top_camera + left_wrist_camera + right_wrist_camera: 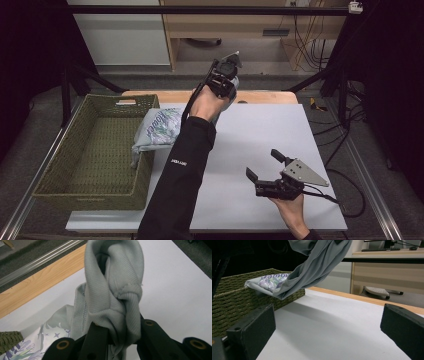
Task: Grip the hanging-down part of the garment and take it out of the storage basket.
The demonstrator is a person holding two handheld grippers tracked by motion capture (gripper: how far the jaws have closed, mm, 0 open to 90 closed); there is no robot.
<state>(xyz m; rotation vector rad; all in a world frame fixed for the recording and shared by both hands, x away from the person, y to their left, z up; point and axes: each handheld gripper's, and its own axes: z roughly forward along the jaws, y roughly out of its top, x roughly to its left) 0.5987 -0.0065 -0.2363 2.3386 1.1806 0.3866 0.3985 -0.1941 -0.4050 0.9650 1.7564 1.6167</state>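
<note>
Our left gripper (pixel 223 80) clamps the grey garment (pixel 112 295) aloft, its length trailing down-left onto the woven basket's (pixel 75 195) rim, while our right gripper (pixel 267 170) waits agape, well apart.

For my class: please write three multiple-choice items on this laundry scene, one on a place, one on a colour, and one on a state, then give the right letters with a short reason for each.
1. Where does the lower end of the grey garment lie?
A. over the rim of the woven basket
B. flat in the middle of the white table top
C. on the floor

2. What colour is the woven basket?
A. red
B. olive green
C. white

3. How is the right gripper?
A. shut on the garment
B. shut on the basket
C. open and holding nothing

Key:
1 A, since the printed part drapes across the basket's near edge while the left gripper lifts the other end.
2 B, as the weave shows green in the high view and the right gripper view.
3 C, since its jaws stand wide apart above the bare table.
</note>
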